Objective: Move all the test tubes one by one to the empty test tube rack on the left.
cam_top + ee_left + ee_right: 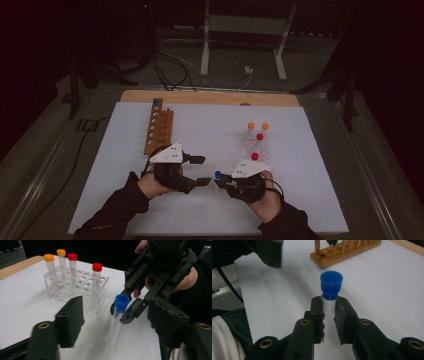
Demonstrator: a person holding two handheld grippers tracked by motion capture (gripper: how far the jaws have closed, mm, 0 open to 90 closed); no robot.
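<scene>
Clamped in the right gripper [329, 308] just under its blue cap, upright tube [117, 315] off the table, clear rack [75, 285] behind it; left gripper [115, 325] nearest, agape, astride it, touching nothing.

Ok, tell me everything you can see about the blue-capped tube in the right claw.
The blue-capped tube is a clear, seemingly empty plastic tube with a flared blue cap. The right claw pinches it just below the cap, one pad on each side. It hangs roughly upright over the white table sheet, between the wooden rack and the clear rack, with the left claw open beside it.
</scene>
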